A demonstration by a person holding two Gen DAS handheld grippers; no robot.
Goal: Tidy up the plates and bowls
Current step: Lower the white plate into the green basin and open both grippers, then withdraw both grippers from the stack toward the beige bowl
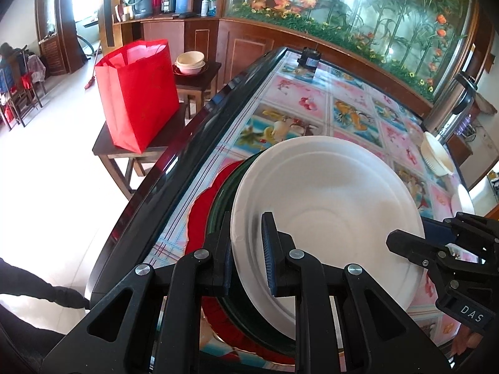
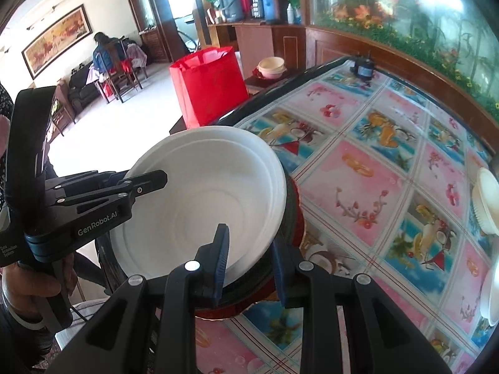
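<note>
Left wrist view, largest first. Tabletop (image 1: 352,99) with dark glossy rim, covered in a fruit-and-flower print cloth. Red gift bag (image 1: 137,93) upright on a dark wooden stool (image 1: 106,149) beside the tabletop; beyond it a second stool bearing cream bowls (image 1: 190,61). White plate (image 1: 327,205), shallow and stepped inside, tilted over the near edge of the tabletop; directly beneath it a dark green plate (image 1: 223,205), then a red scalloped plate (image 1: 202,212) lowest. Whether the three touch: cannot tell. Steel thermos (image 1: 452,109) at far right edge, with a ribbed cream bowl (image 1: 436,155) just beside it. Left hand-held gripper (image 1: 246,255) set narrow, blue pads either side of the white plate's near-left rim, clamped on it. Right hand-held gripper (image 1: 402,243) entering from the right, upper finger lying over the plate's right rim.

Right wrist view. Same white plate (image 2: 202,193) at the tabletop (image 2: 389,162) corner, green plate (image 2: 291,215) and red plate (image 2: 301,218) showing under its right side. Right hand-held gripper (image 2: 249,258) narrow, one blue pad inside the plate, the other outside the stack's edge; which plates lie between the pads: cannot tell. Left hand-held gripper (image 2: 156,177) on the opposite rim, a hand (image 2: 31,283) round its handle. Ribbed cream bowl (image 2: 486,199) well apart at right. Small dark jar (image 2: 363,67) at the far corner.
</note>
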